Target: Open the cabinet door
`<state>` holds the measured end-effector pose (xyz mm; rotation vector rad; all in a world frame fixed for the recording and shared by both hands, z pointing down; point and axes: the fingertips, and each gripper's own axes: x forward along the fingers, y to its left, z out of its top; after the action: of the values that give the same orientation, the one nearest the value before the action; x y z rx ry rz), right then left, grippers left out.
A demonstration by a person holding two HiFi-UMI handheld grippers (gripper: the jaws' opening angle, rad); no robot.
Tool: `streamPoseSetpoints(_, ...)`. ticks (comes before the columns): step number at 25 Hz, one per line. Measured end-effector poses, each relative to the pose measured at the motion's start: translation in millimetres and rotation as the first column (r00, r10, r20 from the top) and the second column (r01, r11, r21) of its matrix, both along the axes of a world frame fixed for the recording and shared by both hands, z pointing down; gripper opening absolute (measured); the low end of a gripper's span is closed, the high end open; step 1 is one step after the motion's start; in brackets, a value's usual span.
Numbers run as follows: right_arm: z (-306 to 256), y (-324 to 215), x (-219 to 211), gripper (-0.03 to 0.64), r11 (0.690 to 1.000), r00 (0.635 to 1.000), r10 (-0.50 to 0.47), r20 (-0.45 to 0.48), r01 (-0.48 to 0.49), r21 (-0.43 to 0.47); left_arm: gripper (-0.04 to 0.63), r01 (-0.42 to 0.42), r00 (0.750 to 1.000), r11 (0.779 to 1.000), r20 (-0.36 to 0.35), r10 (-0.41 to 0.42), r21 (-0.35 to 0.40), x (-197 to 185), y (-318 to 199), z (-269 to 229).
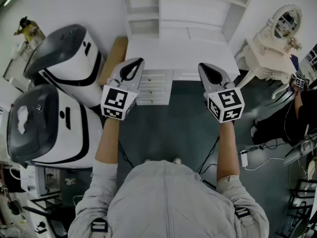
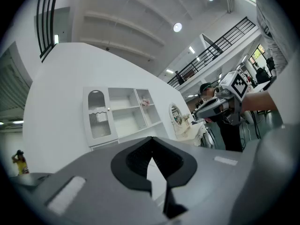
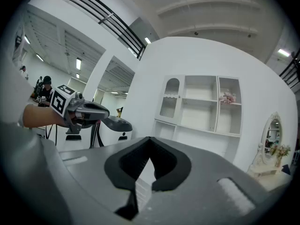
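Observation:
A tall white cabinet [image 1: 163, 14] stands ahead of me, with open shelves and a low drawer section [image 1: 154, 87]. Its arched glass door [image 2: 97, 118] is at the unit's left and looks closed; it also shows in the right gripper view, door [image 3: 171, 99]. My left gripper [image 1: 133, 66] and right gripper [image 1: 212, 72] are held level side by side, short of the cabinet and touching nothing. Both are shut with nothing between their jaws, as seen at the left gripper [image 2: 152, 161] and the right gripper [image 3: 147, 165].
Two large white-and-black machines [image 1: 69, 58] [image 1: 39, 128] stand close on the left. An ornate white vanity with an oval mirror [image 1: 277, 38] is on the right, with a person in black [image 1: 297, 113] beside it. Cables [image 1: 257, 157] lie on the dark floor.

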<state>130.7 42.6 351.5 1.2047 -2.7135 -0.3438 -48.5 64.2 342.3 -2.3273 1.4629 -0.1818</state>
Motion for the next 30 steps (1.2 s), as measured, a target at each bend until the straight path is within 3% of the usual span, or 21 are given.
streamPoseSetpoints(13, -7.8, -24.5, 28.6, 0.002, 0.999, 0.995, -0.027, 0.091, 0.030, -0.032, 0.018, 0.034, 0.999, 0.999, -0.015, -0.034, 0.003, 22.6, -14.7, -1.9)
streamPoseSetpoints(19, -14.3, -38.8, 48.8, 0.002, 0.997, 0.992, -0.074, 0.102, 0.077, -0.026, 0.018, 0.084, 0.996, 0.996, -0.034, -0.085, -0.024, 43.1, -26.4, -0.5)
streamPoseSetpoints(24, -15.1, -44.2, 54.9, 0.002, 0.987, 0.977, -0.140, 0.162, 0.151, -0.058, 0.018, 0.101, 0.993, 0.994, -0.054, -0.104, -0.046, 57.1, -31.0, 5.9)
streamPoseSetpoints(30, -6.7, -59.7, 46.7, 0.002, 0.976, 0.967, -0.179, 0.181, 0.197, -0.090, 0.018, 0.107, 0.991, 0.992, -0.072, -0.112, -0.060, 53.5, -45.7, 9.9)
